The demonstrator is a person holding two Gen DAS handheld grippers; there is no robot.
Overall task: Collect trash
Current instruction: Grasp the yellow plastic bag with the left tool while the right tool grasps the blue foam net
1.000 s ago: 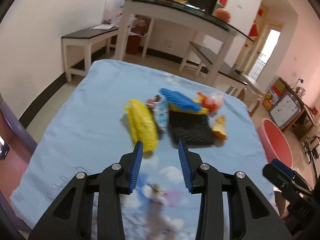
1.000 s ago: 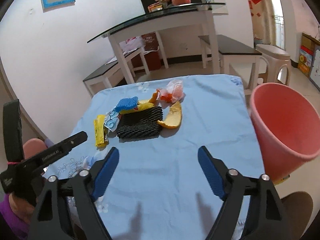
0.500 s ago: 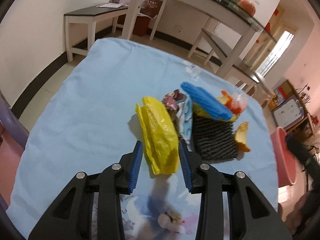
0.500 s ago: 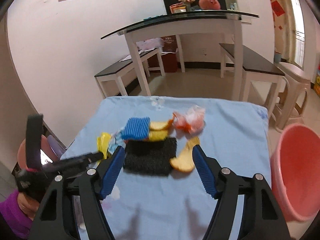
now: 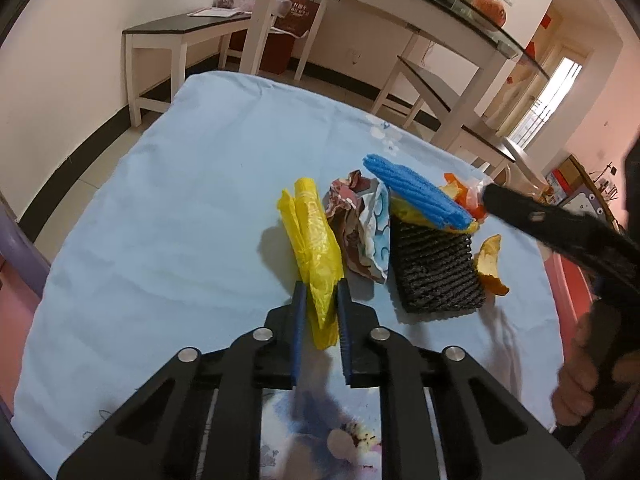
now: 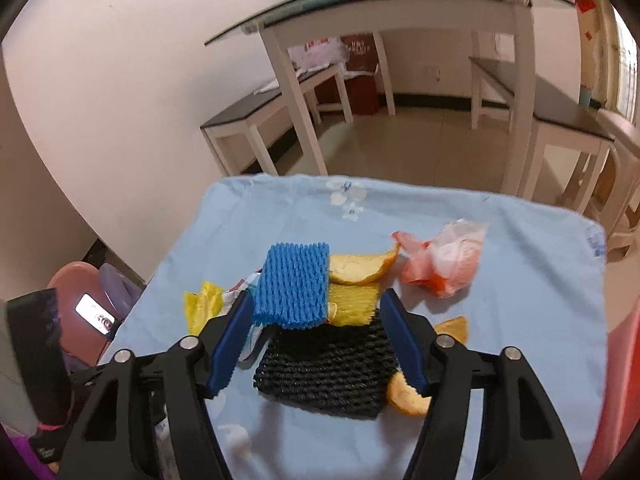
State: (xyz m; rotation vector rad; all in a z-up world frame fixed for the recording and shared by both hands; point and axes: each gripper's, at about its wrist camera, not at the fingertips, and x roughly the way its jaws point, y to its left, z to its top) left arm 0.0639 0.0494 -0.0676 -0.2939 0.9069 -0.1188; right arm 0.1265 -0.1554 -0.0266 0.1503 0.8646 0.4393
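A heap of trash lies on the blue tablecloth (image 5: 160,240). It holds a yellow plastic bag (image 5: 310,236), a crumpled wrapper (image 5: 360,224), a blue foam net (image 6: 294,286), a black foam net (image 6: 328,368), orange peels (image 6: 362,268) and a red-and-clear bag (image 6: 444,264). My left gripper (image 5: 321,286) is closing, and its pads squeeze the near end of the yellow bag. My right gripper (image 6: 317,297) hangs low over the heap with its jaws closing. The black and blue nets sit between its pads, untouched.
A pink bin (image 6: 624,360) stands off the table's right edge. A person's hand (image 5: 580,384) holds the right gripper's handle. Behind the table are a glass-topped dining table (image 6: 400,4) and white benches (image 6: 256,116). A purple chair (image 5: 20,256) is at the left.
The left jaws have narrowed onto the yellow bag's near end. The right gripper has swung in from the table's near side to over the nets, its jaws narrower than before.
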